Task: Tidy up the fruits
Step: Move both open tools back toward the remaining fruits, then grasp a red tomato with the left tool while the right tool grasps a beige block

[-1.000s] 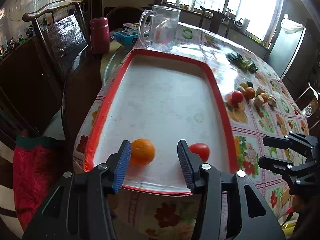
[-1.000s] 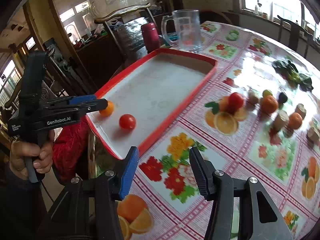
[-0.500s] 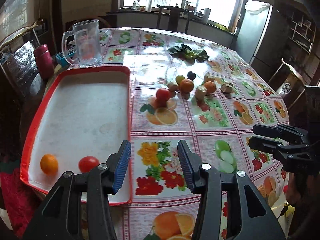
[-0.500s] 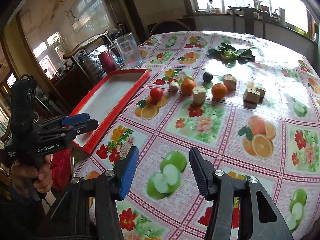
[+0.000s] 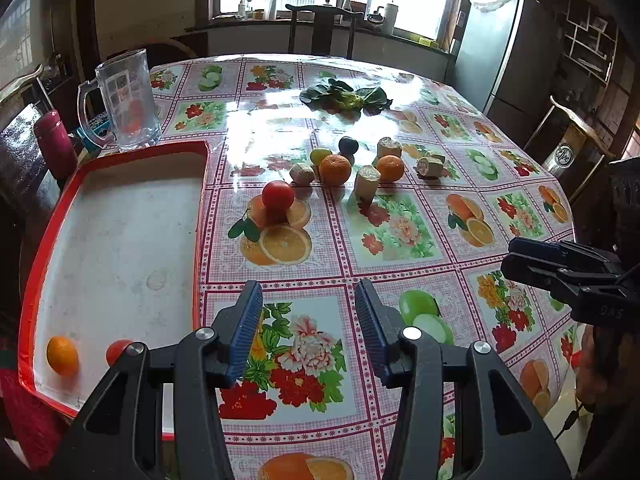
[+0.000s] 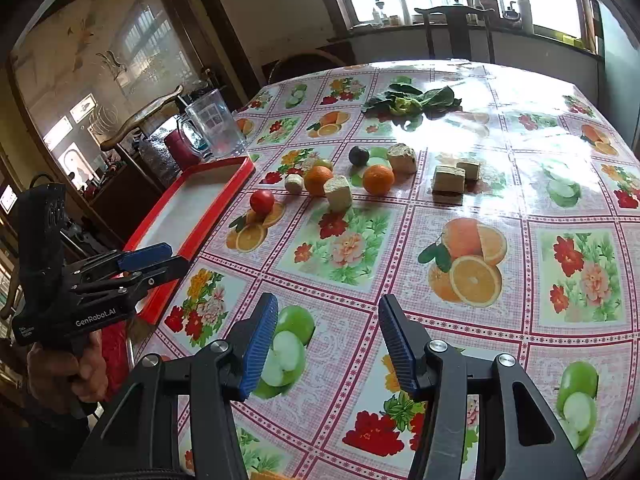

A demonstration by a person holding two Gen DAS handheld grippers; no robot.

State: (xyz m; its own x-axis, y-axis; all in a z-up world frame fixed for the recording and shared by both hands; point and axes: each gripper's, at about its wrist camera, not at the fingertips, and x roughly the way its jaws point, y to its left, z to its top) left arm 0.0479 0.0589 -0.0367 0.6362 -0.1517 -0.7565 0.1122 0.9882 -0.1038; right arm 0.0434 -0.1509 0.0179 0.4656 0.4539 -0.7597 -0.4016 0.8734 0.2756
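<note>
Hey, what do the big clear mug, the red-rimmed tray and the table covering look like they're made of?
Clear mug: glass or clear hard plastic; you see straight through it, the look can't settle which.
Tray: probably plastic, a glossy red rim around a dull, scuffed white floor.
Table covering: likely vinyl or oilcloth, a printed fruit-and-flower pattern with a shiny surface mirroring the window light.

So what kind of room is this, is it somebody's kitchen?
Probably a home kitchen or dining room. A big round table wears a fruit-print cloth, a tall fridge stands by the window, and wooden chairs sit around. Bottles line the windowsill.
</note>
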